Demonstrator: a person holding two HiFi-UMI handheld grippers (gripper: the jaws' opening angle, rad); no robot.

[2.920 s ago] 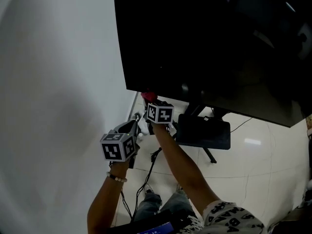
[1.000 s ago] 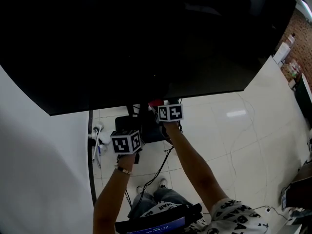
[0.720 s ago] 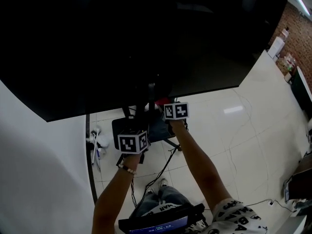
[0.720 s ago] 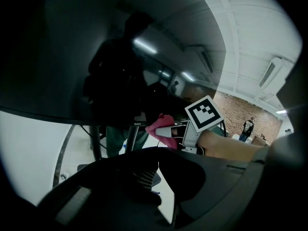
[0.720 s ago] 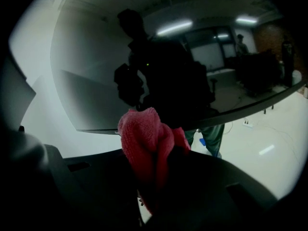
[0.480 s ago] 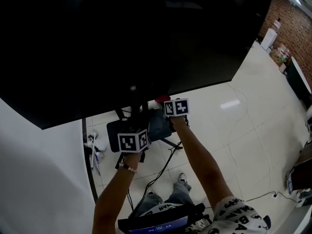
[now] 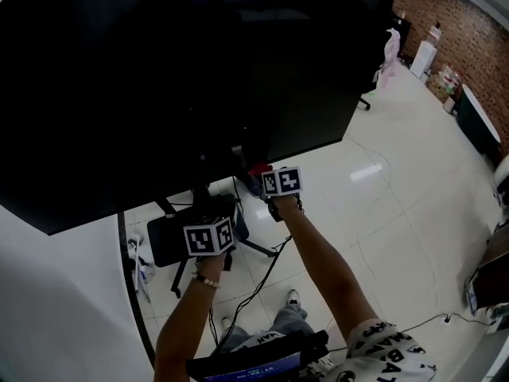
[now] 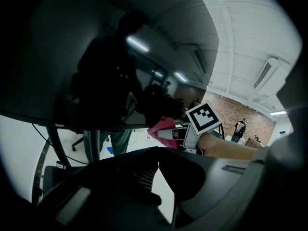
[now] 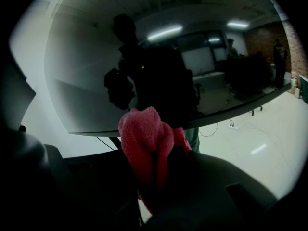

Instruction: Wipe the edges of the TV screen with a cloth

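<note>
The dark TV screen [image 7: 159,78] fills most of the head view, its long lower edge slanting from low on the left up to the right, and its glass reflects a person's silhouette and ceiling lights. Below it lies a pale glossy tiled floor [image 7: 398,213], with a white wall [image 7: 48,317] at the left and a brick wall [image 7: 469,22] far off at the upper right. The black base of the TV stand [image 7: 163,241] sits on the floor under the screen, with cables trailing near it. Two bare forearms reach up from the bottom of the view, the left wrist wearing a bead bracelet [image 7: 208,282]. The right gripper [image 9: 154,165] is raised to the screen's lower edge, about midway along it, with its marker cube just below. Its jaws are clamped on a red cloth [image 9: 144,134]. The cloth is bunched into a lump whose long axis runs along the jaws. It sticks out past the tips and points up at the screen's bottom edge, where its top appears to press against the bezel. The left gripper [image 8: 158,170] hangs lower and to the left, in front of the stand base and apart from the screen. Its jaws are drawn together with only a thin slit of light between them and nothing held.
</note>
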